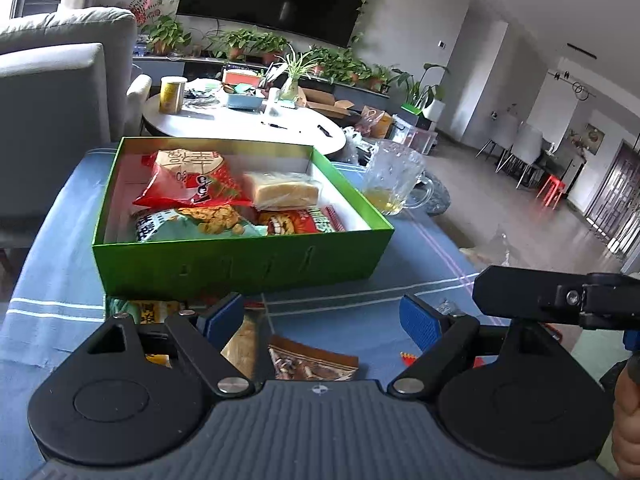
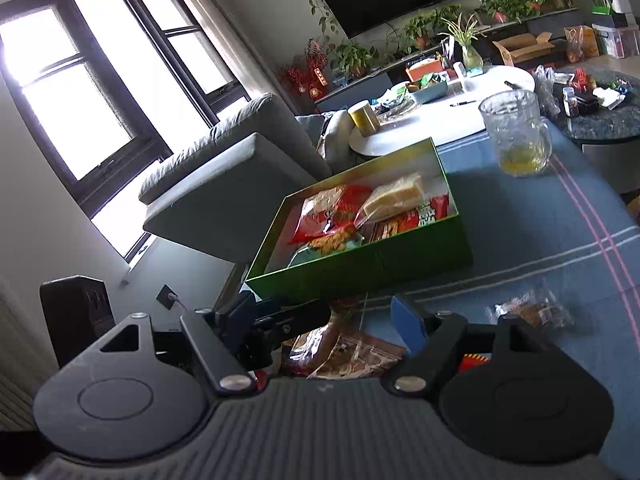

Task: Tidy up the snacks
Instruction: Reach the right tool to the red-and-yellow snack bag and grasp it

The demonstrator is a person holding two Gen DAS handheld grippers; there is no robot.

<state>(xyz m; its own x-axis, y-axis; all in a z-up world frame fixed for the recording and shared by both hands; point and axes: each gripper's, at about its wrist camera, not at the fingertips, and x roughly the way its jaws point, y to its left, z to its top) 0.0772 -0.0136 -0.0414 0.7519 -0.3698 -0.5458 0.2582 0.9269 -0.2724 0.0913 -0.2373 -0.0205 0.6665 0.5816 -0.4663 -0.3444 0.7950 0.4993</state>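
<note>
Both of my grippers hang low over the blue cloth-covered table, just short of the open green cardboard box that already holds four wrapped snacks, the red chip bag and the clear-wrapped bread slice among them. My left gripper stands wide open with nothing pressed between the pads; a brown printed snack packet lies on the cloth below the gap. My right gripper is about half open, and I judge it empty too (the same packet lies under it, not clamped). Main risk: the two tools crowd each other, the left one's finger already crossing into the right's gap in the right wrist view, so closing either could pinch the other tool or tear the packet between two pulls. Second risk: the box's near wall is close ahead, and a low carry would snag it. A clear glass mug with yellow liquid stands off the box's far right corner. Open cloth lies to the right, where a small clear-wrapped pastry waits.
</note>
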